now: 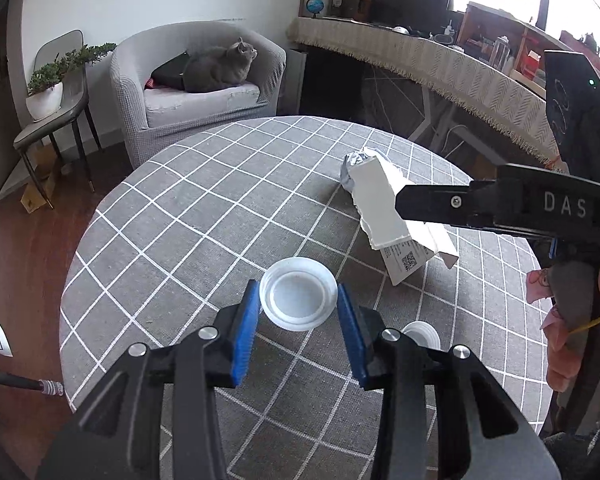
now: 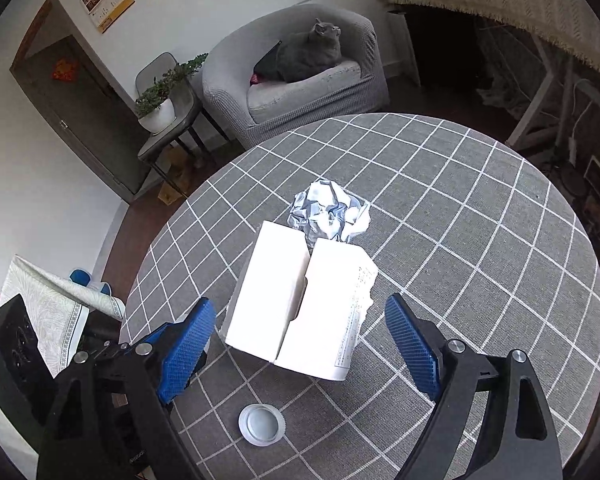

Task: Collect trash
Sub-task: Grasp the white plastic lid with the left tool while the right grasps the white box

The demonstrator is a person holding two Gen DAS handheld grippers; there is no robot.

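A white plastic lid lies on the round checked table. My left gripper has its blue pads on both sides of the lid, touching or nearly touching its rim. A torn white cardboard box lies mid-table, with a crumpled paper ball just behind it. My right gripper is open, its pads on either side of the box, above it. A second small white cap lies near the front; it also shows in the left wrist view. The box and the ball show there too.
A grey armchair with a grey cat stands beyond the table. A side chair holds a potted plant at left. A long cloth-covered desk runs along the right. The table edge drops to wood floor at left.
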